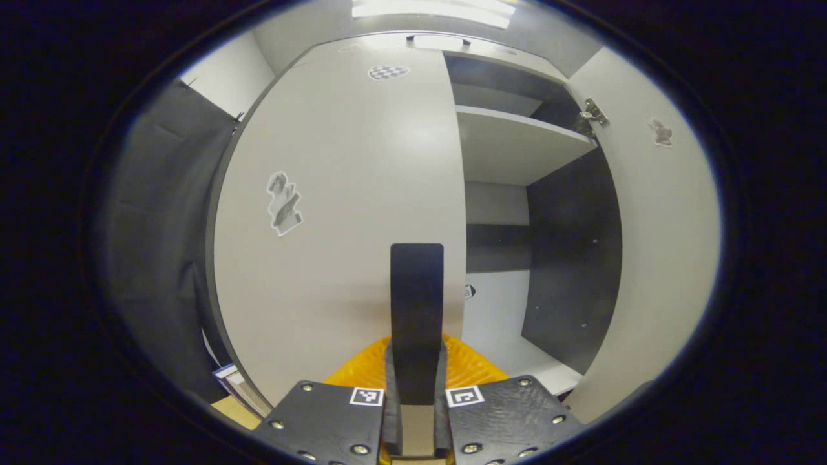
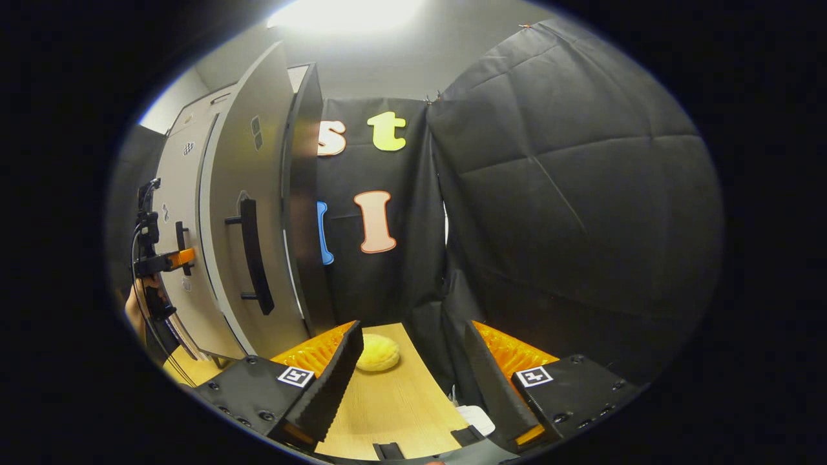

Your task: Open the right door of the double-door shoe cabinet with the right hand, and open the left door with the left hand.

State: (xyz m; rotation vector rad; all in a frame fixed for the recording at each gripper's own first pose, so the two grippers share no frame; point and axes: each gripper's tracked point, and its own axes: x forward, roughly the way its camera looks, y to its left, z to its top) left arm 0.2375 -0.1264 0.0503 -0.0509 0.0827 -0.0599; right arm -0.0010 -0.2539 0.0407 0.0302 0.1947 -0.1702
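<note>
Across the left gripper view, the shoe cabinet [image 1: 497, 148] stood tall, its long axis running from six to twelve o'clock. Its left door [image 1: 342, 213] lay closed and faced the camera, while the right door [image 1: 665, 258] was swung wide toward three o'clock, baring pale shelves and a dark side wall. The left gripper [image 1: 417, 290] pointed straight at the cabinet, its dark fingers clenched together into one upright bar at six o'clock, just beside the left door's inner edge; whether they touched it could not be told.

From the right gripper view, the open right door [image 2: 249, 219] stood edge-on at nine o'clock, its long black handle [image 2: 254, 255] upright. The right gripper [image 2: 413, 374] was held level above a wooden tabletop [image 2: 394, 413], fingers spread wide apart and grasping nothing. A small yellow round object [image 2: 378, 352] lay on the wood between them.
</note>
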